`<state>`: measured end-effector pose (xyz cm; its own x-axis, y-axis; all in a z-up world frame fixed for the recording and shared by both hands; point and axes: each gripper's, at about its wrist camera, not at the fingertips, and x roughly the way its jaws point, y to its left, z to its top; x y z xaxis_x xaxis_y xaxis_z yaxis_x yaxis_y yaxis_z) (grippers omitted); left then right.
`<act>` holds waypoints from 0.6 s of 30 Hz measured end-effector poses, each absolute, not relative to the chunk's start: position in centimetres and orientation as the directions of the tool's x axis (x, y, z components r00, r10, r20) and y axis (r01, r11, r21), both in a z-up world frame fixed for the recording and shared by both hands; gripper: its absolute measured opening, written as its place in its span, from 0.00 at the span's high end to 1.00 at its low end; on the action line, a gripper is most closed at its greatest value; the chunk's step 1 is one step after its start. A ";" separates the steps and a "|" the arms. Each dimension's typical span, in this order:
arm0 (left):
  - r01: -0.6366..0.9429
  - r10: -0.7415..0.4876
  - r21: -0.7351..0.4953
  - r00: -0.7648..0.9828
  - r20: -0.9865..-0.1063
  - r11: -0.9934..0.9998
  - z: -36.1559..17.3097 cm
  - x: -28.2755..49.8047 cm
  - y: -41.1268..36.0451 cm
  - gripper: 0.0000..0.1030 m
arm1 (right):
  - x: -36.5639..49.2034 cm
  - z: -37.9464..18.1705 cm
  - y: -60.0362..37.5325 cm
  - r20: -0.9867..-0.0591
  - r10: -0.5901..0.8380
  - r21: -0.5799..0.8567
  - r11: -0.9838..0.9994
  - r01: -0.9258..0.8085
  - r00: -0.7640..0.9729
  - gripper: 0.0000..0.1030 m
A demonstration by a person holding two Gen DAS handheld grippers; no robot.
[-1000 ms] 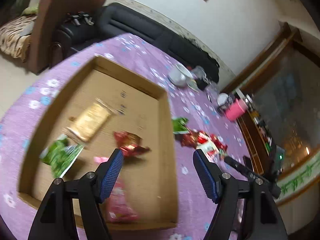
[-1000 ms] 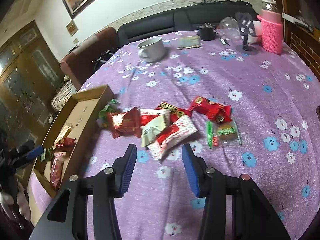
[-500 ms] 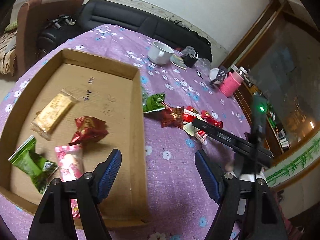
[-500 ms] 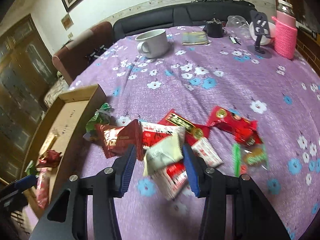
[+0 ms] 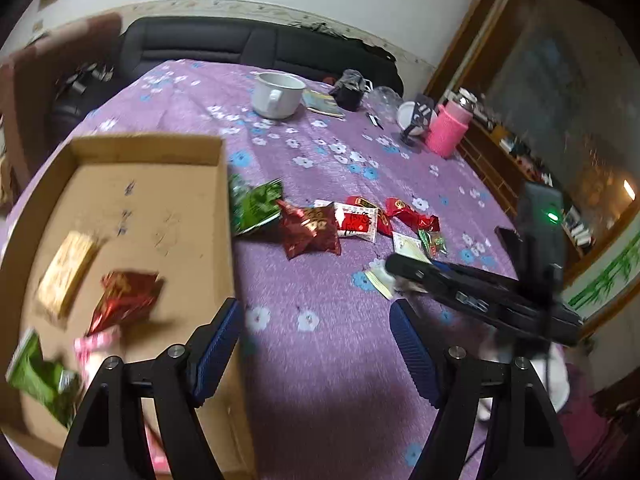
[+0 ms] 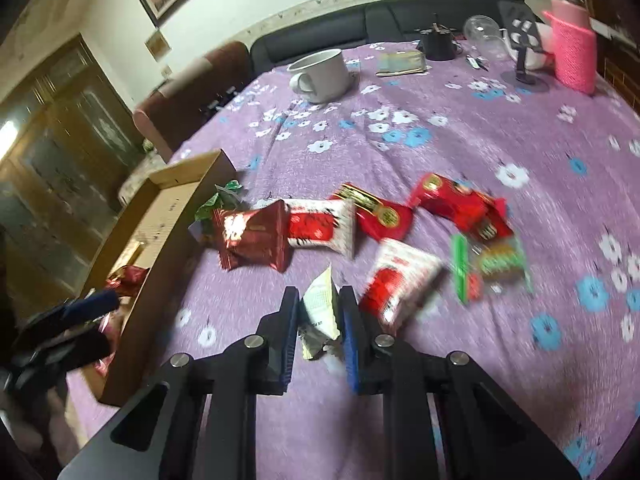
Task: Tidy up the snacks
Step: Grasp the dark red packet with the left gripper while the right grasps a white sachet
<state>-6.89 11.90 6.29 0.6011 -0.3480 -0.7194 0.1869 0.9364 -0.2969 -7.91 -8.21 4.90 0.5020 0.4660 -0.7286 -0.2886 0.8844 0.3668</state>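
Observation:
A cardboard box lies on the purple flowered cloth and holds several snack packets, among them a dark red one and a tan one. Loose snacks lie right of the box: a green packet, a dark red packet, a red-and-white packet. My right gripper is shut on a pale white-green packet, just above the cloth. It also shows in the left wrist view. My left gripper is open and empty, over the box's right wall.
A white mug, a black cup, a phone stand and a pink bottle stand at the far side. A sofa runs behind the table. More red packets lie right of my right gripper.
My right gripper moved forward and down and shut on the pale packet, which left the pile. My left gripper swung right from over the box towards the loose snacks.

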 end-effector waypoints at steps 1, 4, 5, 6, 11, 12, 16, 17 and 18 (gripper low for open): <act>0.206 -0.346 -0.278 0.598 -0.723 0.938 6.4 -6.3 11.3 0.24 | -8.1 4.7 -8.8 -0.718 0.479 0.384 0.878 -0.287 0.504 0.81; 0.246 -0.325 -0.219 0.595 -0.735 0.944 6.6 -4.5 9.7 0.24 | -8.1 4.1 -9.8 -0.705 0.499 0.419 0.867 -0.271 0.504 0.82; 0.265 -0.321 -0.198 0.594 -0.738 0.944 6.7 -3.7 9.1 0.24 | -8.0 4.1 -10.0 -0.701 0.508 0.431 0.861 -0.270 0.501 0.82; 0.285 -0.315 -0.173 0.591 -0.742 0.943 6.7 -2.8 8.4 0.24 | -8.0 4.1 -10.1 -0.699 0.510 0.434 0.860 -0.270 0.501 0.82; 0.361 -0.240 -0.026 0.565 -0.789 0.932 5.2 0.6 5.0 0.24 | -8.0 4.2 -10.6 -0.698 0.506 0.430 0.862 -0.269 0.506 0.82; 0.372 -0.210 0.016 0.561 -0.800 0.928 4.6 1.4 4.3 0.23 | -7.9 4.1 -10.8 -0.697 0.508 0.437 0.860 -0.263 0.505 0.82; 0.383 -0.131 0.121 0.569 -0.811 0.916 3.1 3.5 3.2 0.23 | -7.6 3.9 -11.6 -0.692 0.527 0.474 0.847 -0.239 0.494 0.82; 0.387 -0.129 0.123 0.563 -0.817 0.914 2.8 3.8 3.2 0.23 | -7.6 3.8 -11.7 -0.692 0.529 0.478 0.846 -0.237 0.492 0.82; 0.391 -0.130 0.113 0.544 -0.829 0.913 2.5 4.1 3.2 0.23 | -7.5 3.8 -11.8 -0.692 0.530 0.480 0.845 -0.235 0.491 0.82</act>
